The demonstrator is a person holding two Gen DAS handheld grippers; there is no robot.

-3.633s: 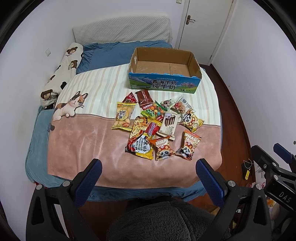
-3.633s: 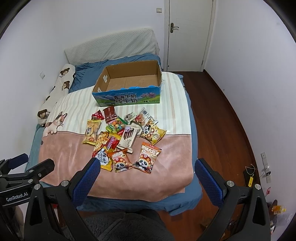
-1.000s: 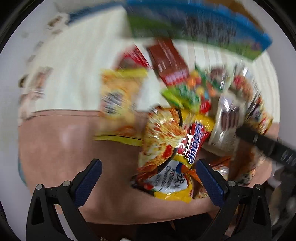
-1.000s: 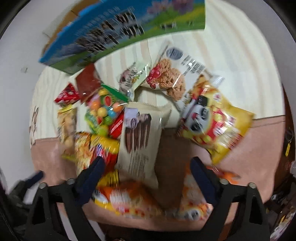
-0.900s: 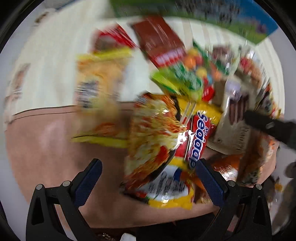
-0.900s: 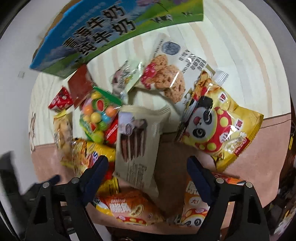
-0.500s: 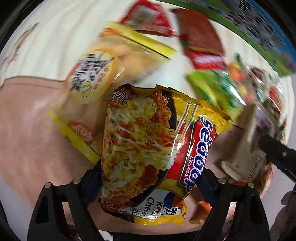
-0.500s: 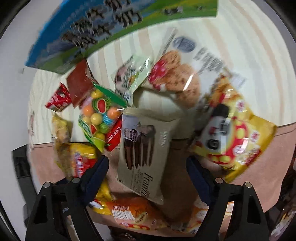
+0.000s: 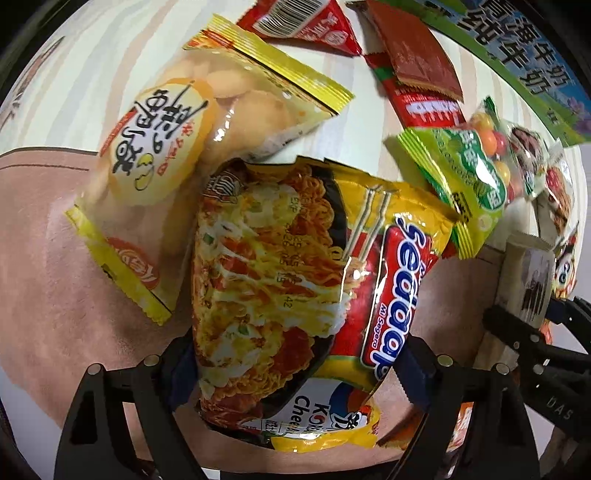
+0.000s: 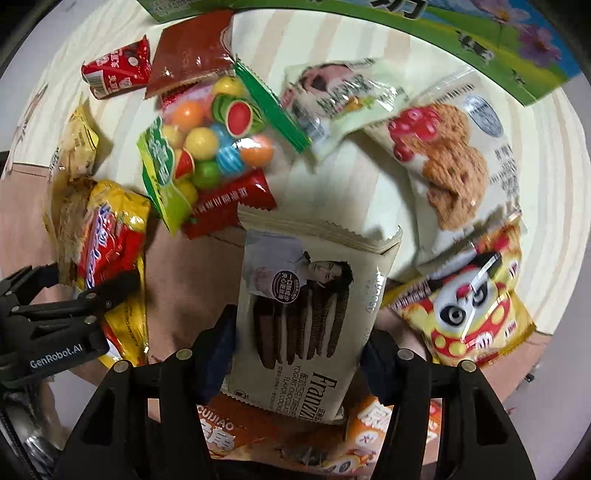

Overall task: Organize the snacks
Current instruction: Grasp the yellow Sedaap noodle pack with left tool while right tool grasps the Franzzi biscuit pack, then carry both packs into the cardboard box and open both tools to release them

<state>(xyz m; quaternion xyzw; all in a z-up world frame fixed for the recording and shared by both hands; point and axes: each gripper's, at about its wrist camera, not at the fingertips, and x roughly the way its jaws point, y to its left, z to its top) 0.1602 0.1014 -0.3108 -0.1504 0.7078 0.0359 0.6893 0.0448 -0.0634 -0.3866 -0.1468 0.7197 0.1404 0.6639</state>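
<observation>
Both of the 2 fisheye views sit low over the snack pile, looking forward and down along their own fingers; the left wrist view hangs very close above the yellow noodle packet [image 9: 295, 280], facing the blue milk box [image 9: 524, 66] at its top right edge; the right wrist view hovers as near over the cream cookie pack [image 10: 310, 317], facing the same box [image 10: 424, 22]; both share the green gumball bag [image 9: 465, 170] [image 10: 207, 147], and each catches the other gripper at its edge.
</observation>
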